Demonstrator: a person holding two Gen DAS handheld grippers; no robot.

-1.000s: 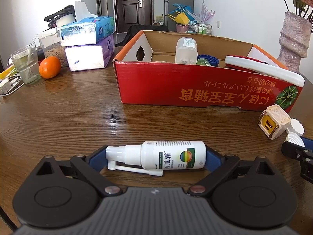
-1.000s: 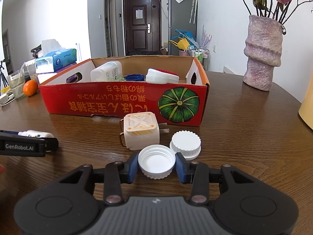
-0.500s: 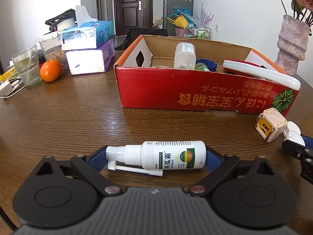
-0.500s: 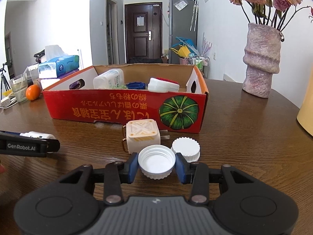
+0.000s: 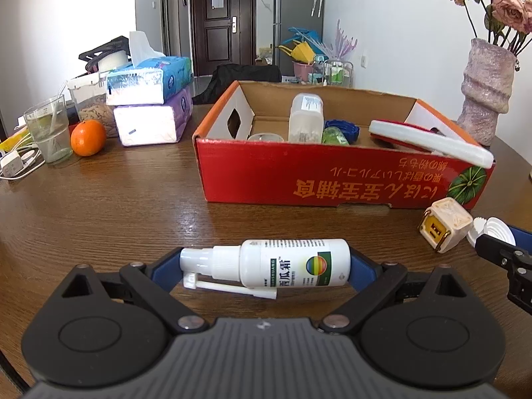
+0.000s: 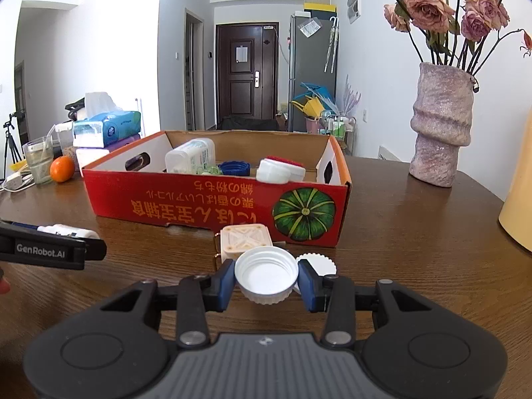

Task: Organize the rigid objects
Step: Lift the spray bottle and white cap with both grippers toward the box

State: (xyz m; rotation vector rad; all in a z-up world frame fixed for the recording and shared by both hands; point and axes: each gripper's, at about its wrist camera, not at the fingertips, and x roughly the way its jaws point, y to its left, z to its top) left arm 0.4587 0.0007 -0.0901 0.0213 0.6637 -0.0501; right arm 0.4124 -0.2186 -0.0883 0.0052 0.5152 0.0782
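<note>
My left gripper (image 5: 264, 267) is shut on a white spray bottle (image 5: 292, 262), which lies crosswise between the blue pads just above the wooden table. My right gripper (image 6: 266, 279) is shut on an upturned white cap (image 6: 266, 274). Behind that cap a cream cube plug (image 6: 244, 241) and a second white ribbed cap (image 6: 319, 264) rest on the table. They sit by the front wall of the red cardboard box (image 6: 212, 206). The box holds a white bottle (image 5: 306, 116), a blue lid (image 5: 342, 129) and a white-and-red case (image 5: 429, 146). In the left wrist view the cube plug (image 5: 445, 224) lies at the right.
A pink vase (image 6: 439, 133) with dried roses stands right of the box. A yellow object (image 6: 518, 199) is at the far right edge. Left of the box are stacked tissue packs (image 5: 149, 106), an orange (image 5: 88, 138), a glass (image 5: 50, 129) and a charger with cables (image 5: 13, 163).
The right gripper has tipped upward with the cap, which now shows in front of the cube plug. The left gripper still grips the spray bottle and has barely shifted.
</note>
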